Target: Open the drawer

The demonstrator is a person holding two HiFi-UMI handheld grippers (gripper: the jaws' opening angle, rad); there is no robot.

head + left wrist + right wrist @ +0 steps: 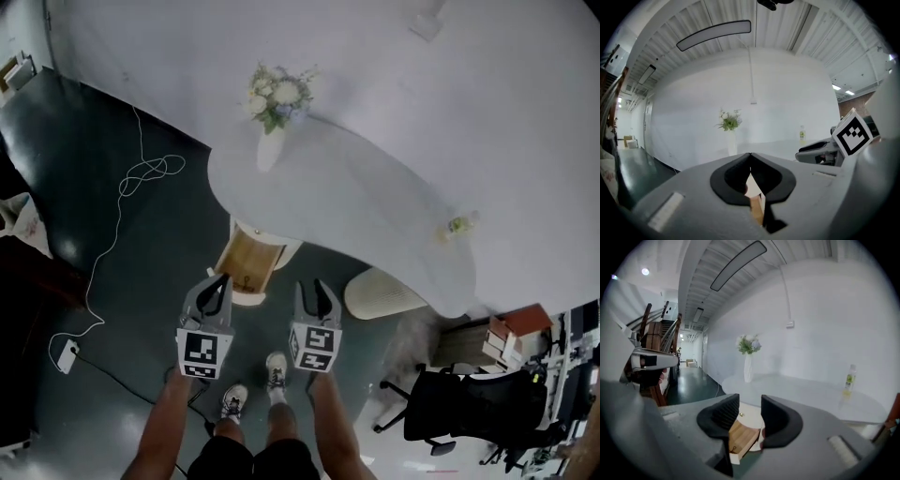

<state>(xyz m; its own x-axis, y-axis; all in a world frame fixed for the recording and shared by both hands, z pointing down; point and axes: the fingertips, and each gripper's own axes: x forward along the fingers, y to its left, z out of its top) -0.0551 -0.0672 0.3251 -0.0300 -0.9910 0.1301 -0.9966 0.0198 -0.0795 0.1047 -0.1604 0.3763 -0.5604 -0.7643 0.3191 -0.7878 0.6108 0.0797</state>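
The drawer [246, 263] stands pulled out from under the white table [375, 216], showing its wooden bottom and white front. Both grippers hover just short of it, above the person's feet. My left gripper [221, 279] is shut, its black tips touching with nothing held; the drawer's wood [757, 208] shows through the hollow behind the tips. My right gripper [315, 284] is open with a narrow gap, and the drawer [740, 437] lies below and beyond its jaws. Neither gripper touches the drawer.
A vase of flowers [272, 105] stands on the table's far end and a small bottle [459, 225] on its right side. A pale round stool [380, 292] sits right of the drawer. A black office chair [459, 405] stands lower right; a white cable [141, 178] trails on the dark floor.
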